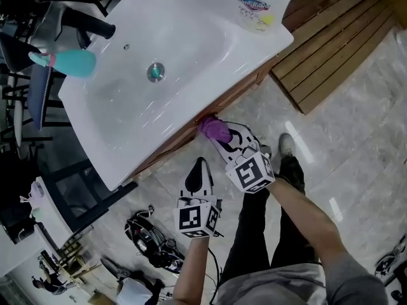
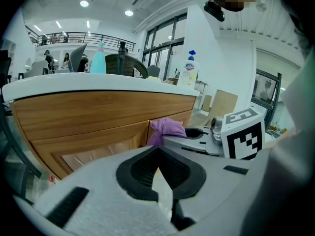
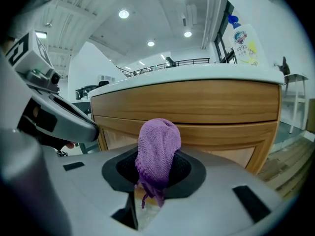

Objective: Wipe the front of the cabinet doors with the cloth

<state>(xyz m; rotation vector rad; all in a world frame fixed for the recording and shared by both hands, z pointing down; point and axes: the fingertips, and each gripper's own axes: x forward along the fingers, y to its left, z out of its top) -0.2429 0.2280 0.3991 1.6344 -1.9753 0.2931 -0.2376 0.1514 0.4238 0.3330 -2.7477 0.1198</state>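
A purple cloth (image 1: 213,129) is bunched in my right gripper (image 1: 220,137), which is shut on it. The cloth presses against the wooden cabinet front (image 1: 236,94) just under the white sink's rim. In the right gripper view the cloth (image 3: 157,149) stands up between the jaws of the right gripper (image 3: 152,183), with the cabinet doors (image 3: 216,132) right behind it. My left gripper (image 1: 200,169) hangs lower and a little to the left, apart from the cabinet, shut with nothing in it. The left gripper view shows the door panels (image 2: 93,136) and the cloth (image 2: 167,128) at the seam between doors.
The white sink (image 1: 191,49) overhangs the cabinet. On it stand a teal bottle (image 1: 71,62), a black faucet (image 1: 86,23) and a detergent bottle (image 1: 257,8). Wooden decking (image 1: 337,49) lies to the right. The person's shoe (image 1: 286,145) stands on grey floor tiles.
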